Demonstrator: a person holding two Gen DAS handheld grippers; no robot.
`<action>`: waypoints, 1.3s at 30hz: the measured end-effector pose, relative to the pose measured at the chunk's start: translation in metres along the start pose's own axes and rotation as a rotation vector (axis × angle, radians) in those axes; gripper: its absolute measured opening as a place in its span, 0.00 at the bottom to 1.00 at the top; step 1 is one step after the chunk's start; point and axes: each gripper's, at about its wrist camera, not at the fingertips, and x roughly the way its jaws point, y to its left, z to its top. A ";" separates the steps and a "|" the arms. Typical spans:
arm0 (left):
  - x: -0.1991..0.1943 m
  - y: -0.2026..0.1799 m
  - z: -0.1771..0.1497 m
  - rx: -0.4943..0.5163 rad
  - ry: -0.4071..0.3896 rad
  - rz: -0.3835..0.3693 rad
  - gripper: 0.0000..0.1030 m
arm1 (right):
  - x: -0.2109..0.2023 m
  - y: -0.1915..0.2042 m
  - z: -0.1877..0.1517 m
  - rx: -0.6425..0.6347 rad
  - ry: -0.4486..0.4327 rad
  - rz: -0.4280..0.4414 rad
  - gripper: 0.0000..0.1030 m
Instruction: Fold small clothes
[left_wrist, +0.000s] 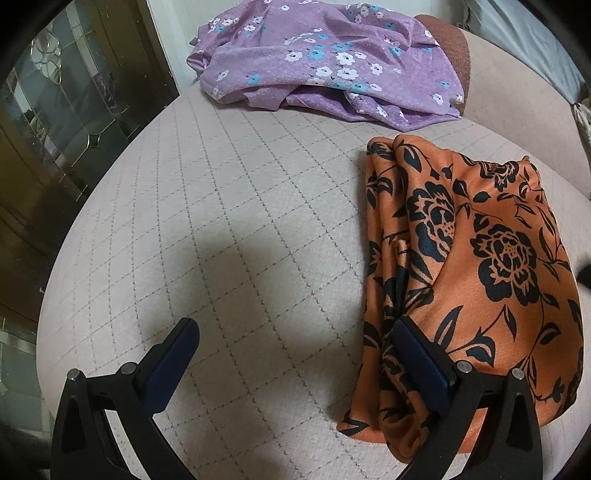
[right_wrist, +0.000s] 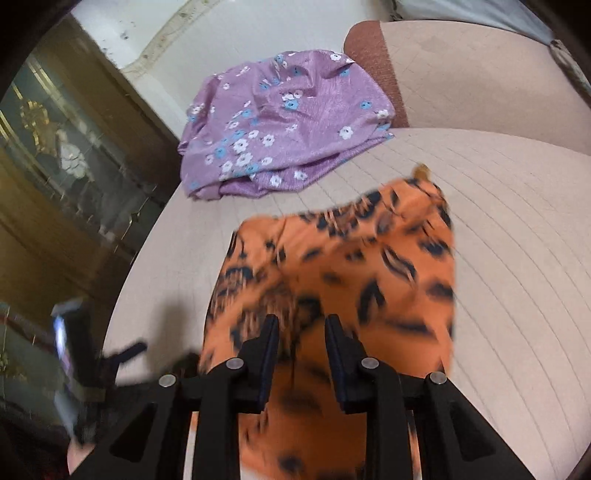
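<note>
An orange cloth with black flowers (left_wrist: 480, 266) lies bunched on the beige quilted surface (left_wrist: 240, 221) at the right of the left wrist view. My left gripper (left_wrist: 295, 332) is open wide and empty, its right finger (left_wrist: 424, 362) resting over the cloth's left edge. In the right wrist view the same orange cloth (right_wrist: 332, 266) is blurred and hangs in front of my right gripper (right_wrist: 301, 325). Its jaws stand a little apart with cloth between and below them. A purple cloth with white and blue flowers (left_wrist: 325, 62) lies crumpled at the far edge; it also shows in the right wrist view (right_wrist: 280, 133).
A dark wooden cabinet with glass doors (left_wrist: 55, 129) stands to the left of the surface. A brown cushion edge (right_wrist: 373, 55) sits behind the purple cloth. My left gripper's body (right_wrist: 81, 369) shows at the lower left of the right wrist view.
</note>
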 end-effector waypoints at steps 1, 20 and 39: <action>0.000 0.000 -0.001 0.001 -0.003 0.007 1.00 | -0.004 -0.001 -0.008 -0.003 0.009 0.005 0.28; -0.006 0.025 -0.016 0.007 -0.026 0.077 1.00 | 0.001 -0.019 -0.097 0.050 0.121 -0.036 0.29; -0.066 -0.015 0.002 0.099 -0.323 -0.076 1.00 | 0.013 -0.003 -0.088 0.056 0.093 0.039 0.29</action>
